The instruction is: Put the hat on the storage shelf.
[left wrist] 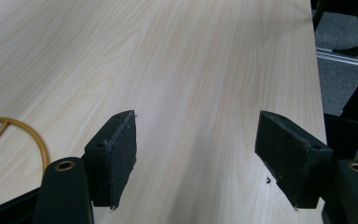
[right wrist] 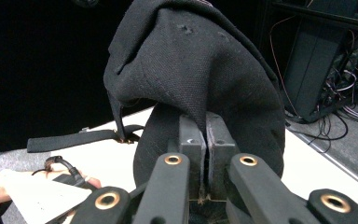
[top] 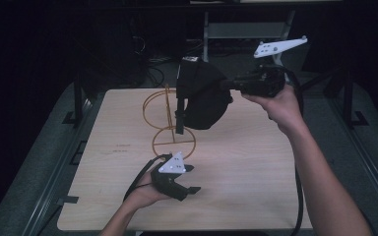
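The black cap (top: 204, 96), soft, light cloth that folds and sags, hangs above the wire stand (top: 170, 123) pinched at a fold of fabric by the right gripper (right wrist: 207, 140), probably best taken by its stiffer brim, while the left gripper (left wrist: 196, 154) rests wide open and empty over the table (top: 256, 167).

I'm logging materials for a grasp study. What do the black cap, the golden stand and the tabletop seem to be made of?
Black cap: woven fabric, matte; the weave and stitching show. Golden stand: thin bent wire, probably metal, with a gold finish. Tabletop: pale wood or wood-look laminate, smooth, with straight grain lines; which one, I cannot tell.
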A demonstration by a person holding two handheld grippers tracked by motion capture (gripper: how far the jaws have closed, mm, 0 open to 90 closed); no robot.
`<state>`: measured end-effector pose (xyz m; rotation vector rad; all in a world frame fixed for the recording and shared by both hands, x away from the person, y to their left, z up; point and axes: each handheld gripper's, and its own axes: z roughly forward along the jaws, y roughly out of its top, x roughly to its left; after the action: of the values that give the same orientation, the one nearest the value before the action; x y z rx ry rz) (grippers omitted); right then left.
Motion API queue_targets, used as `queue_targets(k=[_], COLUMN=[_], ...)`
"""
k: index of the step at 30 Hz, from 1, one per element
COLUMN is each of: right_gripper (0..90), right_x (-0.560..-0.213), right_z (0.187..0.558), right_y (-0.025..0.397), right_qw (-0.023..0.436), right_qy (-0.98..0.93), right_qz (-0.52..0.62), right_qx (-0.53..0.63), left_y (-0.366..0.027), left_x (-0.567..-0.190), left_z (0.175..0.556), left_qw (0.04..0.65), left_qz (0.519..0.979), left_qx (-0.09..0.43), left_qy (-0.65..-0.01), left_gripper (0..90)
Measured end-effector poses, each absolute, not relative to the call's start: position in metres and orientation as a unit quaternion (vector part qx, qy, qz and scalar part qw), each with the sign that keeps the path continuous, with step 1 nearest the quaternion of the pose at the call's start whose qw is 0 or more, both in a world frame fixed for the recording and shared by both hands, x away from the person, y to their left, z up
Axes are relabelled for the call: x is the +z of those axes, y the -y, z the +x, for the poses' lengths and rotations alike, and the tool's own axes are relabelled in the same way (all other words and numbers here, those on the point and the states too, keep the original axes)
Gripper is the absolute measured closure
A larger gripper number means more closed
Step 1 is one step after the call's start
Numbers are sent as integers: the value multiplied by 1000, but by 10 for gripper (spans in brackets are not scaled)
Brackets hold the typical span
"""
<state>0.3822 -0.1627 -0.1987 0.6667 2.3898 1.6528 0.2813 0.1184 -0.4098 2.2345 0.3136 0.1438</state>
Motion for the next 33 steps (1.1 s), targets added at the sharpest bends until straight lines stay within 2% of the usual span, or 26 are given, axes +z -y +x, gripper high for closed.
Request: queue_targets(k=[20, 33], right_gripper=[878, 874], right_x=[-181, -181], right_z=[414, 432], right_y=[106, 76], right_qw=[66, 53], right_qy=[-814, -819], right_qz=[196, 192], right_qx=[543, 538], left_y=[-121, -121], left_x=[-409, -409], left_z=[283, 283], left_qw=[433, 432], left_qz=[890, 891], left_qx=[60, 61], left_qy=[-129, -127], left_gripper=[292, 292])
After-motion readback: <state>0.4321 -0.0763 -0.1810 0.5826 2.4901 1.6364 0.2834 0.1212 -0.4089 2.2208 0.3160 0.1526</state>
